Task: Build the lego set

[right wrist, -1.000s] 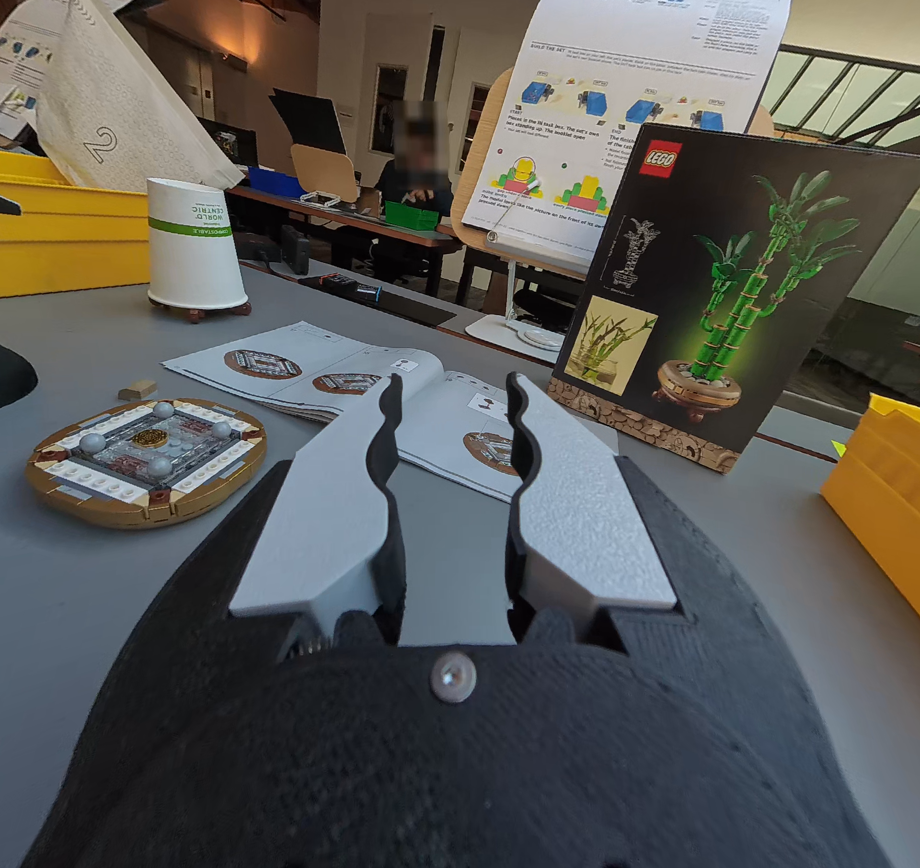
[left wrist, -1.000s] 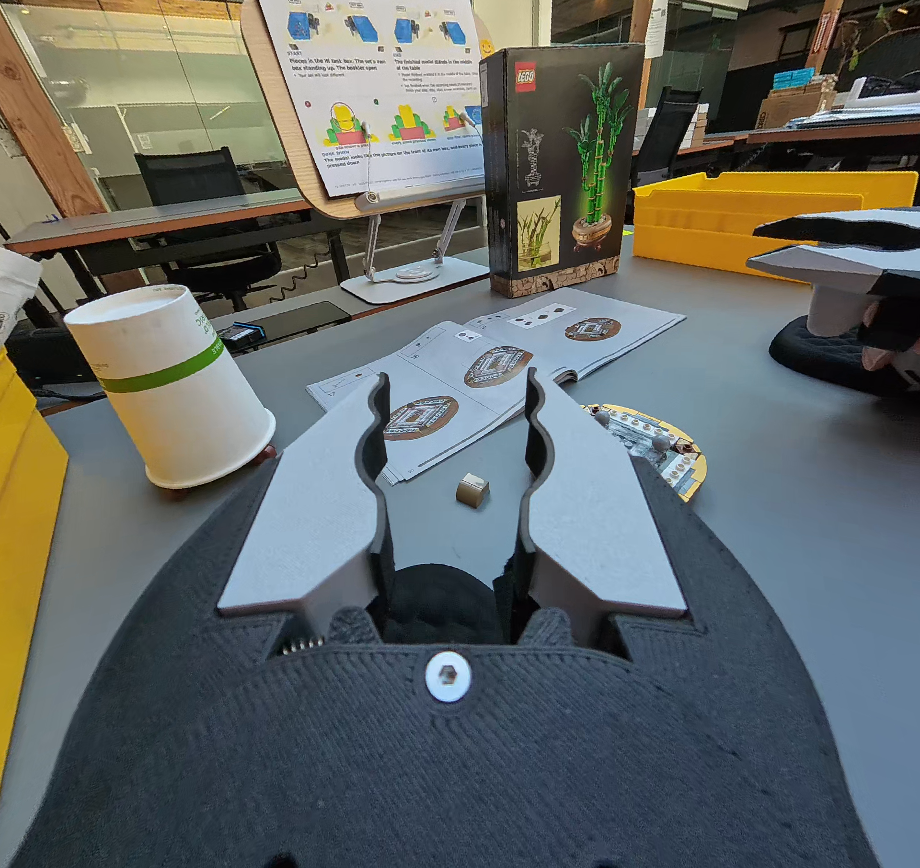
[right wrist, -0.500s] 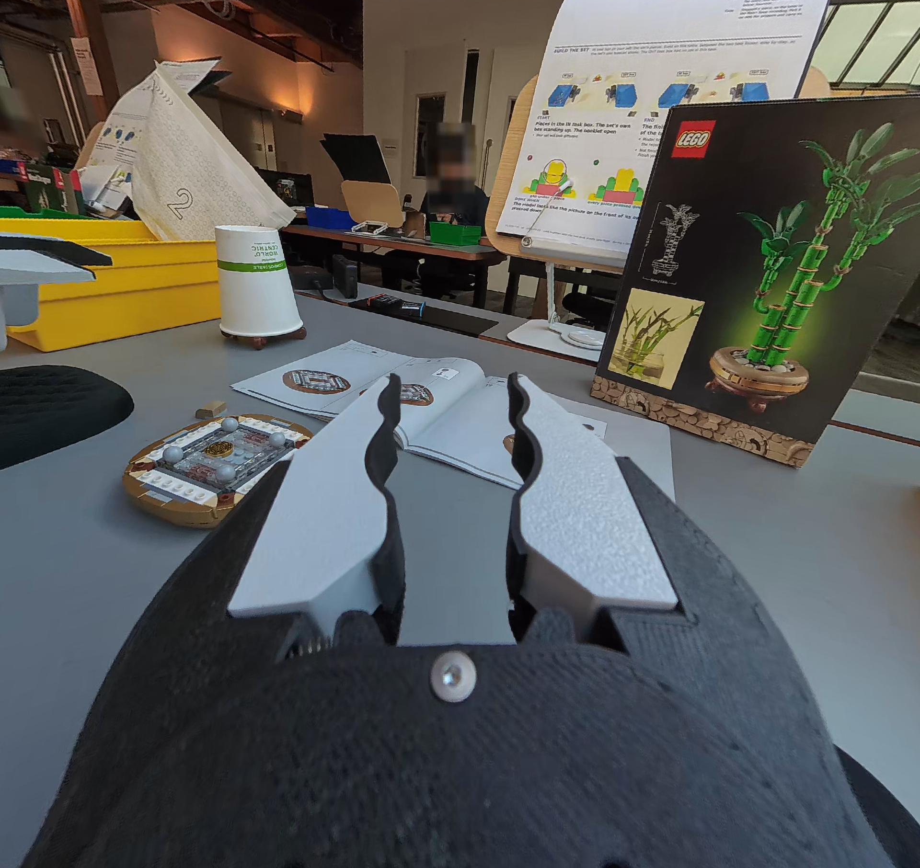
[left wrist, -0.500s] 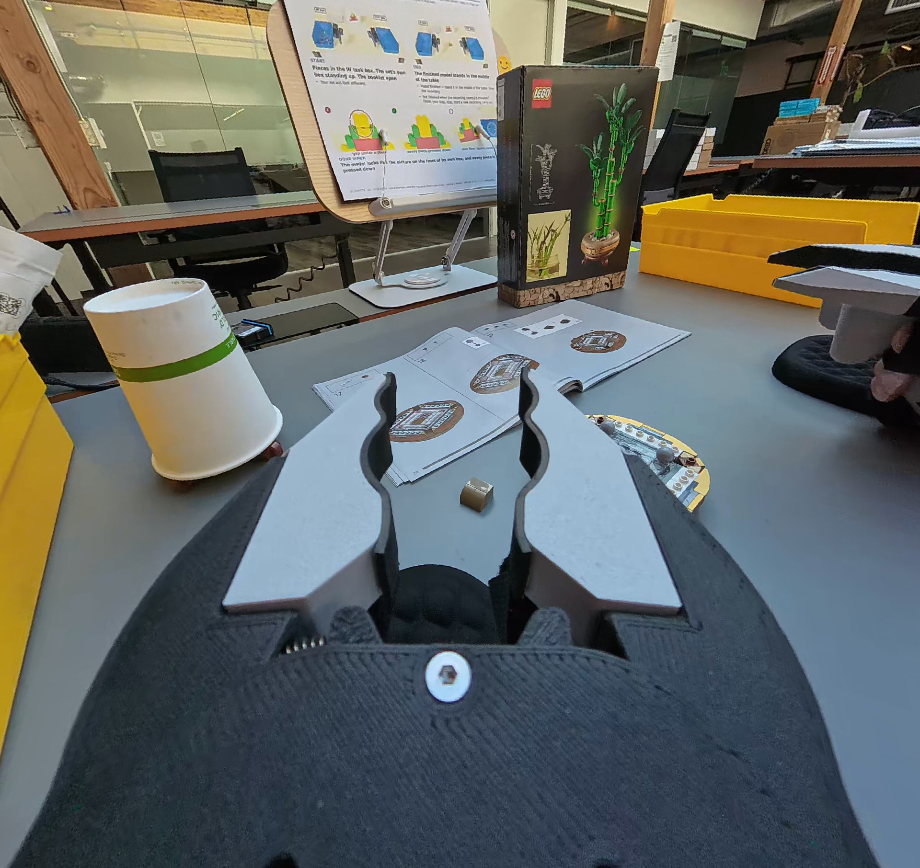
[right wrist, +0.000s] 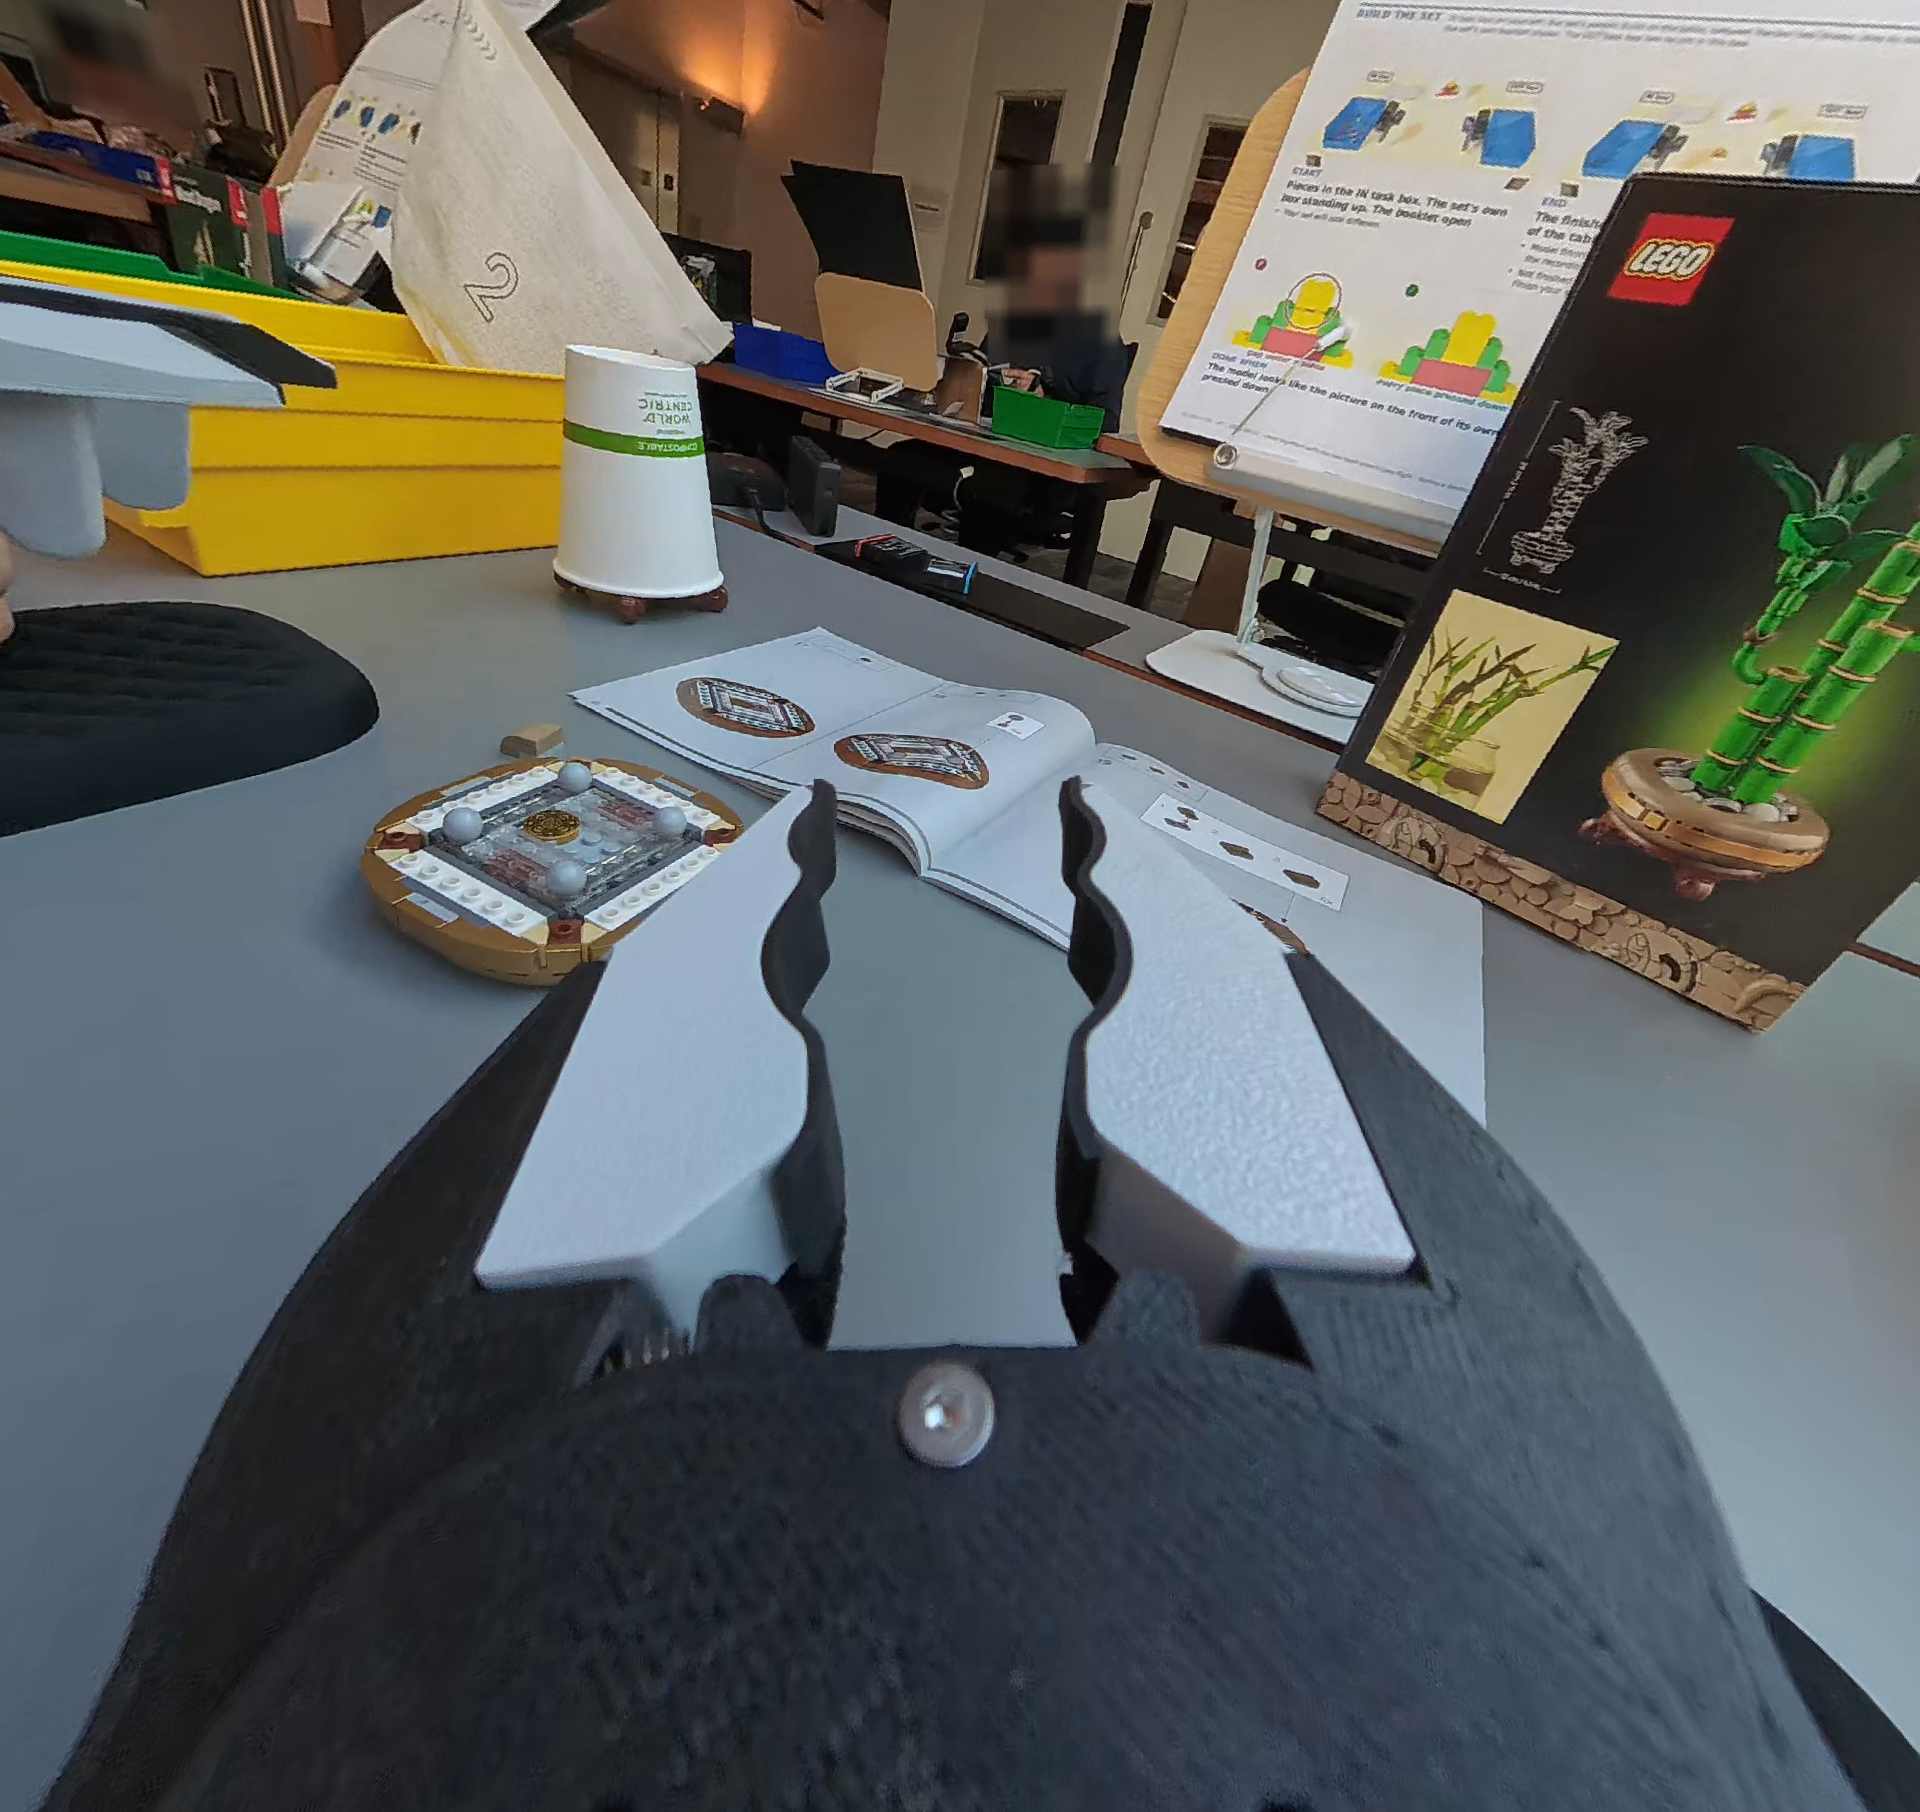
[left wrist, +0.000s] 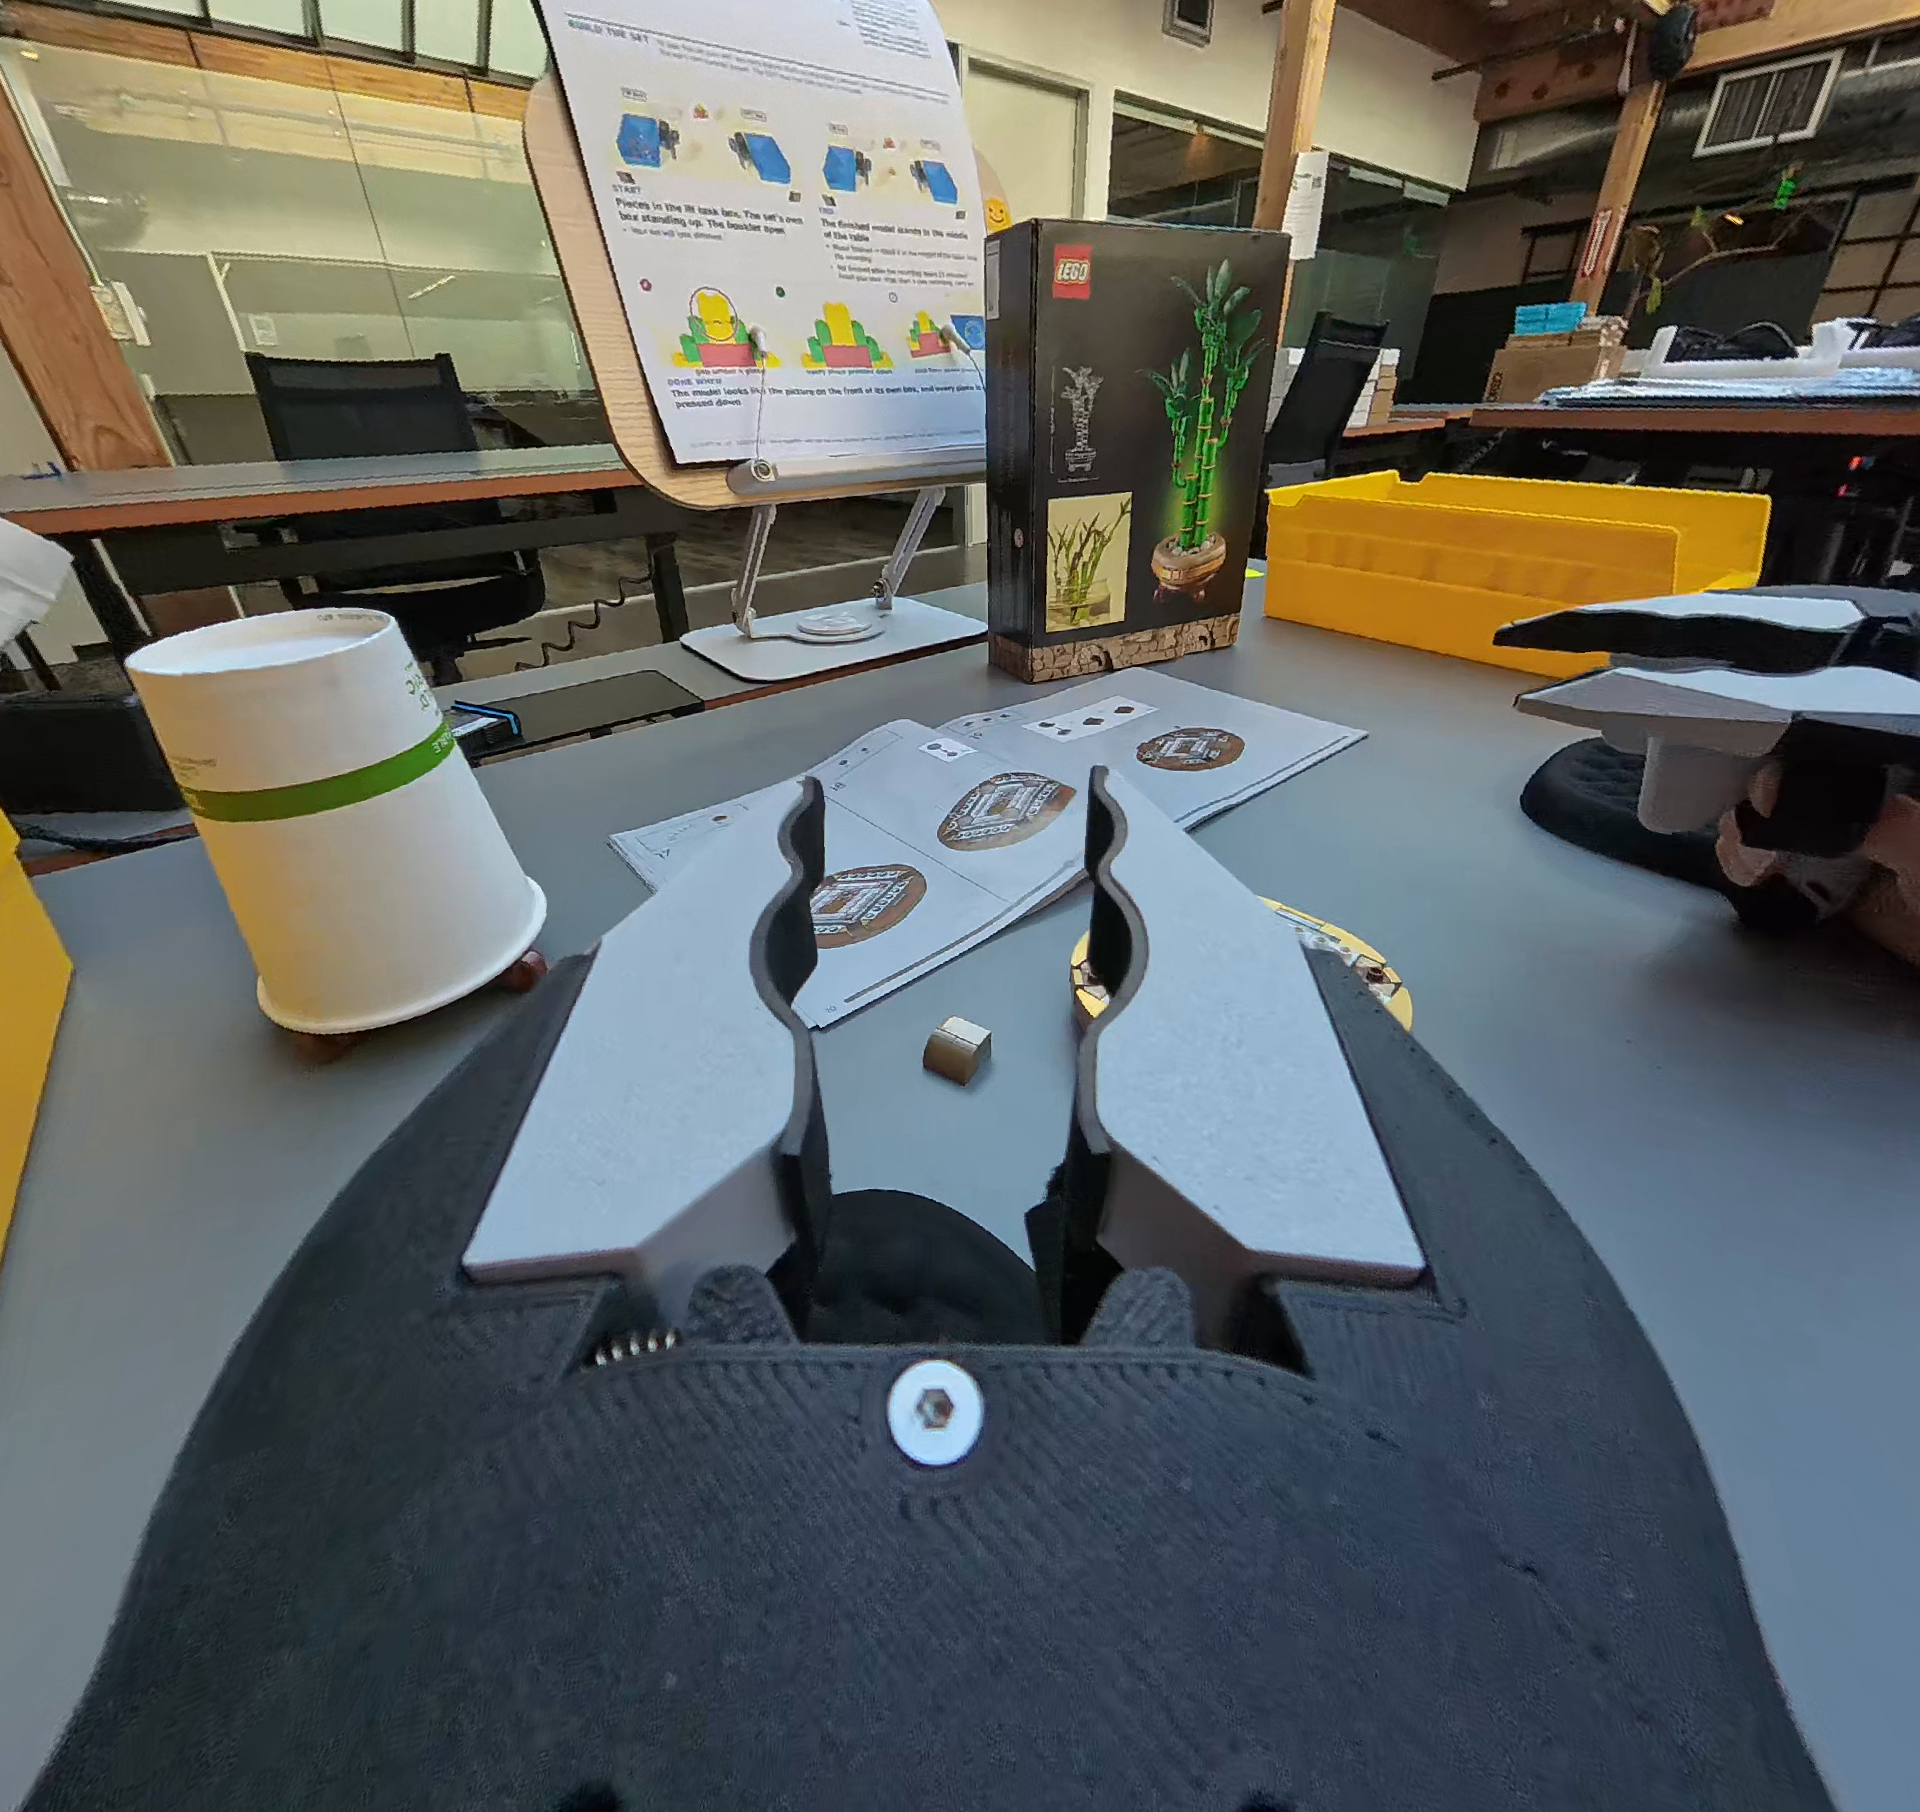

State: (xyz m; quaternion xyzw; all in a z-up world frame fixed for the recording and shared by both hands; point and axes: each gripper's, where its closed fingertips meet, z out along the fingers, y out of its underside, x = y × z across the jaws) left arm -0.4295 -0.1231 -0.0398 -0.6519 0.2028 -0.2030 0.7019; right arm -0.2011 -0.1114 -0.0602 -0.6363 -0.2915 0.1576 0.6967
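Fingers of the left hand-held gripper (left wrist: 951, 827) are seen spread apart just above the grey desk (left wrist: 1558, 1139), nothing clamped between them. A small tan lego piece (left wrist: 957, 1047) is spotted lying loose on the desk in the gap between those fingers, untouched. Just past it on the right, the round lego base (right wrist: 551, 863) is parked flat on the desk, tan rim, white studs, grey balls and a gold disc in the middle; in the left wrist view it's mostly hidden behind the right finger.

Right hand-held gripper (right wrist: 940, 806) is held apart too, empty, pointed at the open instruction booklet (right wrist: 935, 775), which is laid flat right behind the base.

Off to the left, a white paper cup (left wrist: 332, 817) with a green band is set upside down, with small reddish-brown pieces peeking out under its rim. Further back, the lego box (left wrist: 1132, 443) is stood upright on the desk beyond the booklet, and a printed sheet on a stand (left wrist: 769, 204) is propped beside it. Yellow bins (left wrist: 1507, 557) are found at the far edges of the desk, one with a white paper bag (right wrist: 499, 193) sticking out of it.
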